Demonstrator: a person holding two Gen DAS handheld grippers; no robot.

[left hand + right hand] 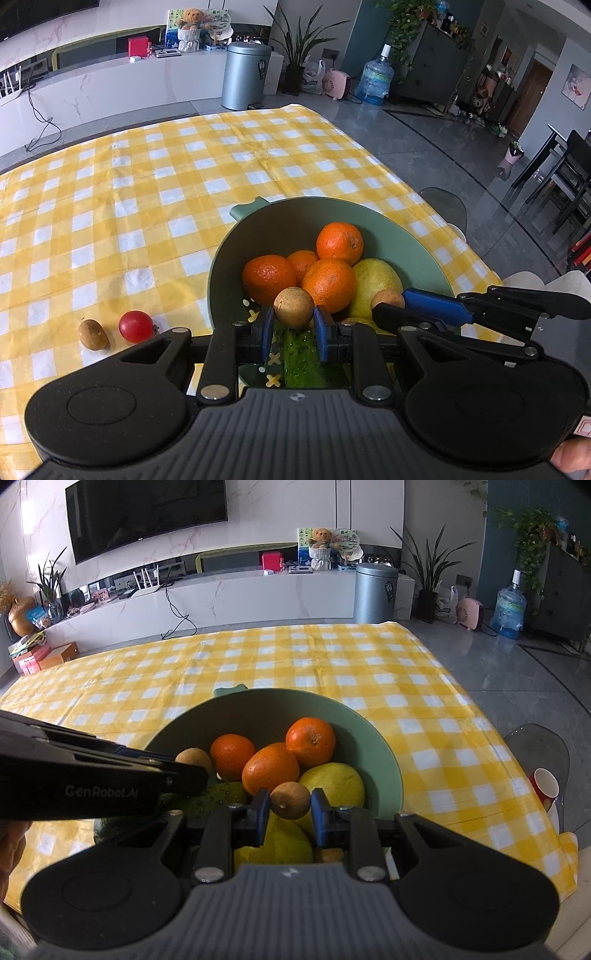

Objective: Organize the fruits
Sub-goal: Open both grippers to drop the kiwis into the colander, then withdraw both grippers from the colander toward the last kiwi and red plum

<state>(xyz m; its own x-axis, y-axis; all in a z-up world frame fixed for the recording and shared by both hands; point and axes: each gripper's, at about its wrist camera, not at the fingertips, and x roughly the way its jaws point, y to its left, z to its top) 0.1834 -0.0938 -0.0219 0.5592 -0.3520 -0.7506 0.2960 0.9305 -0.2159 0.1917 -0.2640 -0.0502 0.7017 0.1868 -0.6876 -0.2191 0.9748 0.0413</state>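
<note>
A green bowl (413,236) on the yellow checked cloth holds several oranges (328,282), a yellow-green pear (376,284) and a green cucumber (299,354). My left gripper (294,325) is shut on a small brown longan (293,307) above the bowl's near side. My right gripper (288,805) is shut on another small brown longan (290,799), also over the bowl (384,760). Each gripper shows in the other's view, the right gripper (388,306) at the right and the left gripper (192,768) at the left.
A red cherry tomato (136,325) and one more brown longan (93,334) lie on the cloth left of the bowl. A red cup (545,784) sits on a chair off the table's right edge. The cloth (147,184) stretches beyond the bowl.
</note>
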